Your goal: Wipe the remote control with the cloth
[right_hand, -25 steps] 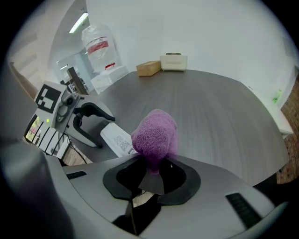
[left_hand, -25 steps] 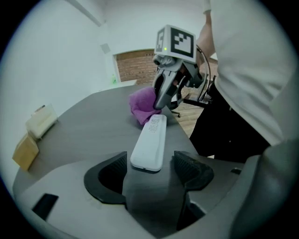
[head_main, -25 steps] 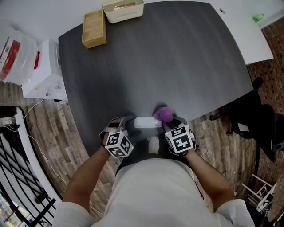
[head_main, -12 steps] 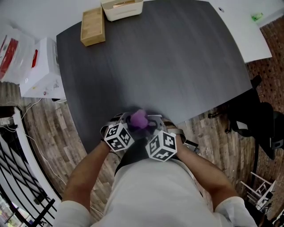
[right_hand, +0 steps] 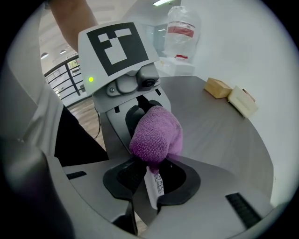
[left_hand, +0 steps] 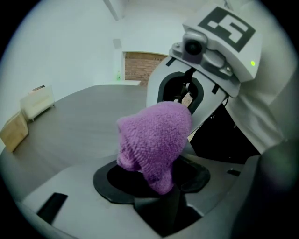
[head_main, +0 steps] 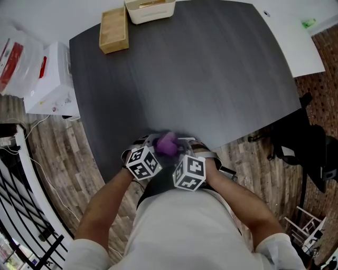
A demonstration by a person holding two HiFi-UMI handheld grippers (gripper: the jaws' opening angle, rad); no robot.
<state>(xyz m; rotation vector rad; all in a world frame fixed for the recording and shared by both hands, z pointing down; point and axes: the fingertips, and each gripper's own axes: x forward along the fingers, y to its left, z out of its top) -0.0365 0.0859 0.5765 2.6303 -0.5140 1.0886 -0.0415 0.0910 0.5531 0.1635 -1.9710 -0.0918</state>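
Floorboards of grey-brown wood (head_main: 68, 153) run under everything, and on them stands the broad dark grey wood-grain tabletop (head_main: 200, 79) with rounded corners that fills most of my head view. A white table (head_main: 296, 37) butts against its far right corner. A black chair (head_main: 303, 147) sits on the floor off the right edge, and a black metal railing (head_main: 21, 211) crosses the lower left. To the left of the tabletop stands a white box (head_main: 50, 84) with a clear plastic bag printed in red (head_main: 13, 60) beside it.

At the far edge of the tabletop a light wooden box (head_main: 114, 29) and a cream rectangular tray (head_main: 149, 9) lie side by side, well apart from my hands. The wide middle of the surface is plain grey grain.

Both my hand-held grippers meet at the near edge, nose to nose. My right hand-held gripper (right_hand: 147, 196) is clenched on the fuzzy purple cloth (right_hand: 156, 133), whose white care label (right_hand: 154, 186) is pinched in the slit between the jaws. My left hand-held gripper (left_hand: 159, 205) has its jaws partly apart and they have just been closing. The cloth bunches over the gap between them, and I cannot tell whether they clamp anything under it. The remote control is covered by the cloth and the two hand-held grippers, so I cannot make it out.
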